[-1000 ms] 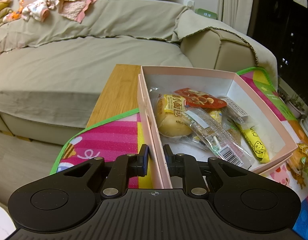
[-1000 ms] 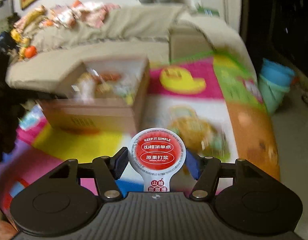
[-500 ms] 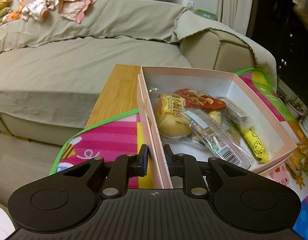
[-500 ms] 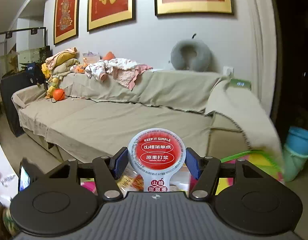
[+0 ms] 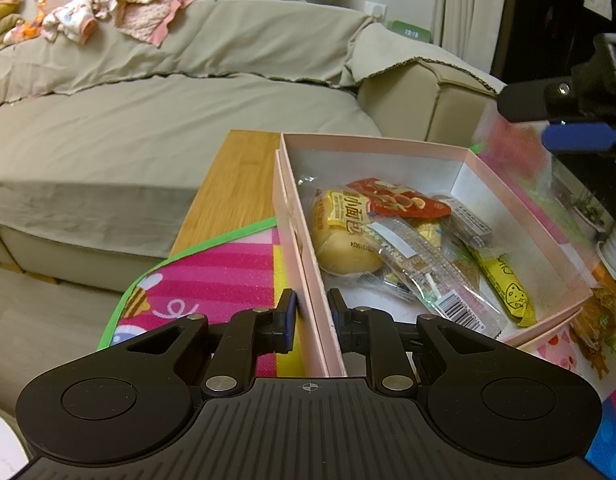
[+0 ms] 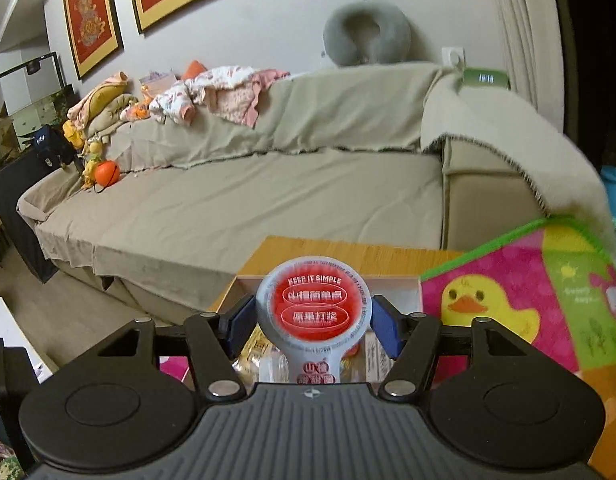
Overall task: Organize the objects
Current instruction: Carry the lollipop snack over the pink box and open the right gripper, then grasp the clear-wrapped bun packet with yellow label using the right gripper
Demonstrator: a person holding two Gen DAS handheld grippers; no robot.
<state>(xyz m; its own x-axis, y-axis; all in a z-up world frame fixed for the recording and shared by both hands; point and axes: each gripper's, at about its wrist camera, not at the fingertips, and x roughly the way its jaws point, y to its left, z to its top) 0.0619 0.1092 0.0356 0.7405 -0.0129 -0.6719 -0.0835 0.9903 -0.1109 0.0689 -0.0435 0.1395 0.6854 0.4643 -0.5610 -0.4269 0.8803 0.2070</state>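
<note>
Two grippers were in my hands. My left gripper (image 5: 311, 316) was pinched shut on the near side wall of the pink box (image 5: 508, 184), one finger outside the wall and one inside. The box sat on a bright play mat (image 5: 212, 280) on the wooden counter (image 5: 236, 184), just in front of the big tan sofa (image 5: 148, 128).

Inside the box lay many snacks. A round bun in a yellow wrapper (image 5: 340, 236) was near the wall I held. At 12 o'clock from the bun was a red chip bag (image 5: 400, 202). A clear packet with a barcode (image 5: 428, 276) lay at 3 o'clock from the bun, and a yellow cheese stick (image 5: 504, 284) lay further out the same way.

My right gripper (image 6: 314, 320) was up over the box, and in the left view it showed at 2 o'clock (image 5: 564, 120). A little fruit cup with a red lid (image 6: 314, 306) was between its blue pads (image 6: 384, 328). The jaws were opening, and the cup looked blurry. I could see a small gap on the right side, so the pads were not pressing it. The box (image 6: 392, 280) and some snacks were right under the cup. At 3 o'clock from the cup was a yellow duck picture (image 6: 480, 304) on the mat.
</note>
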